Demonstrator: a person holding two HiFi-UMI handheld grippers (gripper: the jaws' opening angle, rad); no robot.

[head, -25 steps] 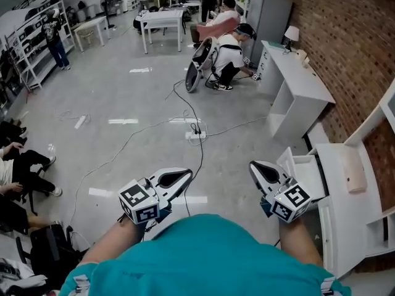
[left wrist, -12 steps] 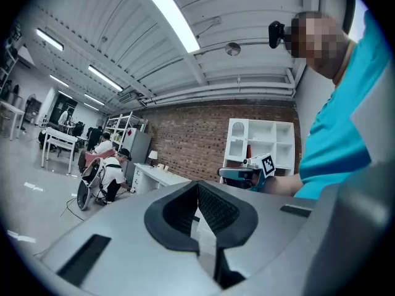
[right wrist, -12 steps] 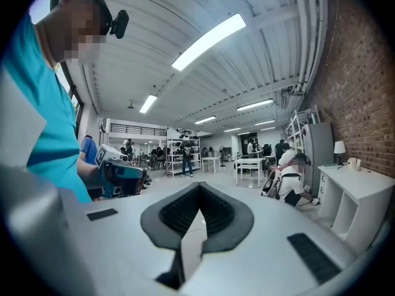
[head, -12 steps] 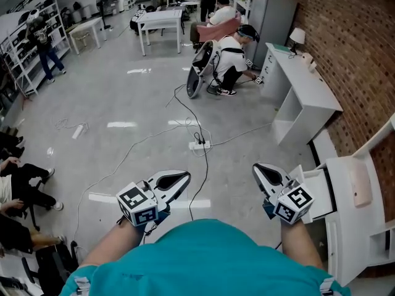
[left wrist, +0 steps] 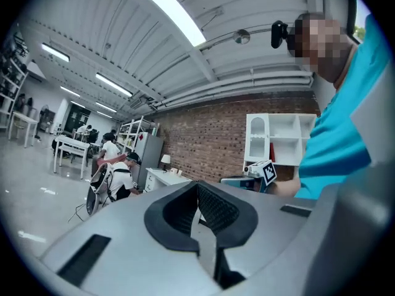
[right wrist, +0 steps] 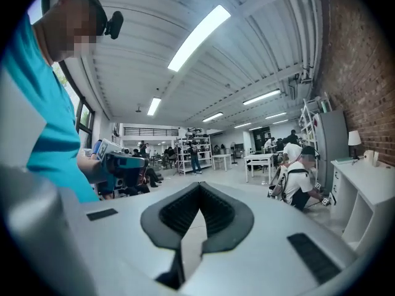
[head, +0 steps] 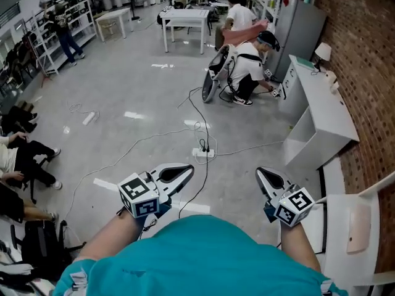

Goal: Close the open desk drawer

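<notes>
A wide workshop with a grey polished floor [head: 123,85] lies below the head view, a brick wall [head: 370,60] along its right side and a cable running to a power strip [head: 203,152] ahead of the fingers. The left gripper [head: 185,172] and the right gripper [head: 261,175] are both held over the floor in front of the person's teal shirt, touching nothing. Just right of the right fingers stands a white bench [head: 336,251]; a white part of the drawer [head: 316,232] shows between that bench and the right gripper, mostly hidden behind the gripper's marker cube. Further ahead of the right fingers a crouching person [head: 248,73] works beside a second white desk [head: 324,113].

In the left gripper view the left gripper [left wrist: 197,191] has its fingers drawn together, tips meeting, with nothing between them. Beyond them are the brick wall [left wrist: 203,128] and a white shelf unit [left wrist: 278,137].

In the right gripper view the right gripper [right wrist: 199,190] likewise has its fingers pressed together and empty, with the open room beyond them.
</notes>
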